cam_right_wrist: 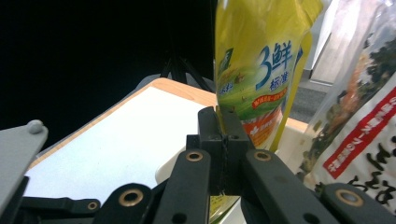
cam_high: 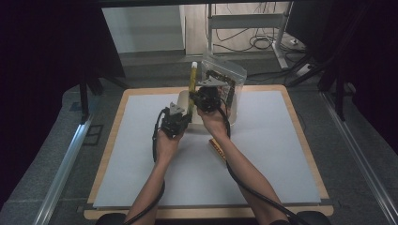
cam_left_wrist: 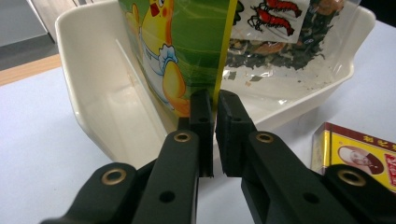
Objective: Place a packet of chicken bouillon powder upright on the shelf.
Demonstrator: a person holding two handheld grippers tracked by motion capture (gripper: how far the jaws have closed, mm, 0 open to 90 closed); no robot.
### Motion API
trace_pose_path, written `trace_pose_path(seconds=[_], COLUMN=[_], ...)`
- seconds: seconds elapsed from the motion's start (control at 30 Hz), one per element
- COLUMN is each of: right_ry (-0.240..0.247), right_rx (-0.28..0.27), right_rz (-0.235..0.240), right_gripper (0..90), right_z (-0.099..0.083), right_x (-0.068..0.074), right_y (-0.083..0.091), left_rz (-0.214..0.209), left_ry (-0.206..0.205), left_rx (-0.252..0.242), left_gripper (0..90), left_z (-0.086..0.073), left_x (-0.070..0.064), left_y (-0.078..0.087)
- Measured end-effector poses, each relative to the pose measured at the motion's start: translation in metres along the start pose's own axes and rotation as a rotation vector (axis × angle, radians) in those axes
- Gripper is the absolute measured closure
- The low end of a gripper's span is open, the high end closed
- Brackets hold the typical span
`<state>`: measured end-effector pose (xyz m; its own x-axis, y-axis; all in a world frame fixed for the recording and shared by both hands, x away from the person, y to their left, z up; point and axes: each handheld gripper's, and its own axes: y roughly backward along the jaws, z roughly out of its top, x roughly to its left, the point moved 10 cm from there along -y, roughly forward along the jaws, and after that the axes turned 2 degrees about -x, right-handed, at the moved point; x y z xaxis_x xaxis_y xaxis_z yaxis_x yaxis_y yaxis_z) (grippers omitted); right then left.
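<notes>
Standing upright in a cream plastic tub (cam_left_wrist: pixel 100 100) near the far edge of the table (cam_high: pixel 281 154), a yellow-green seasoning pouch (cam_right_wrist: pixel 254 70) is pinched along its edge from two sides; in the left gripper view the left gripper (cam_left_wrist: pixel 215 114) has its jaws drawn almost together on the pouch's yellow side seam, low down and just above the tub's near wall, beside a printed cartoon chick (cam_left_wrist: pixel 163 56); in the right gripper view the right gripper (cam_right_wrist: pixel 223 123) is clamped tight on the lower part of the same pouch, with blue lettering above the jaws; in the high view both grippers meet at the tub, the left one nearer the person, the right one higher and farther out; a clear bag of dried seaweed mix (cam_left_wrist: pixel 289 42) stands in the tub just beside the pouch, leaning on the far wall; a flat red and yellow box (cam_left_wrist: pixel 359 154) lies on the white table surface near the tub, apart from it.
</notes>
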<state>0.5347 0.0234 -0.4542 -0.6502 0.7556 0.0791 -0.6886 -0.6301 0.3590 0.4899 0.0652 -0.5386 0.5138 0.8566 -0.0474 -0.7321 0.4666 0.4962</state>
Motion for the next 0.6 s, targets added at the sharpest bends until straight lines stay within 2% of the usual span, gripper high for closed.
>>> trace_pose_path(seconds=[0.1,0.2,0.3,0.33,0.6], right_ry=[0.009,0.023,0.033,0.041,0.052], right_rx=[0.009,0.024,0.048,0.034,0.047], right_rz=[0.006,0.004,0.005,-0.002,-0.016], right_gripper=[89.7,89.8,89.7,89.7,88.2], right_z=[-0.004,-0.011,-0.021,-0.023,-0.022], right_x=[0.003,0.005,0.006,0.006,0.005], right_y=[-0.002,-0.006,-0.010,-0.011,-0.010], left_rz=[-0.001,0.001,0.009,0.003,0.024], left_ry=[0.005,-0.013,-0.009,-0.001,0.000], left_rx=[0.007,0.047,0.046,0.039,0.006], left_gripper=[85.5,84.6,79.2,77.3,55.9], left_z=[-0.002,-0.012,-0.017,-0.017,-0.020], left_x=[0.000,0.000,-0.001,0.000,0.005], left_y=[-0.002,-0.004,-0.003,-0.001,0.013])
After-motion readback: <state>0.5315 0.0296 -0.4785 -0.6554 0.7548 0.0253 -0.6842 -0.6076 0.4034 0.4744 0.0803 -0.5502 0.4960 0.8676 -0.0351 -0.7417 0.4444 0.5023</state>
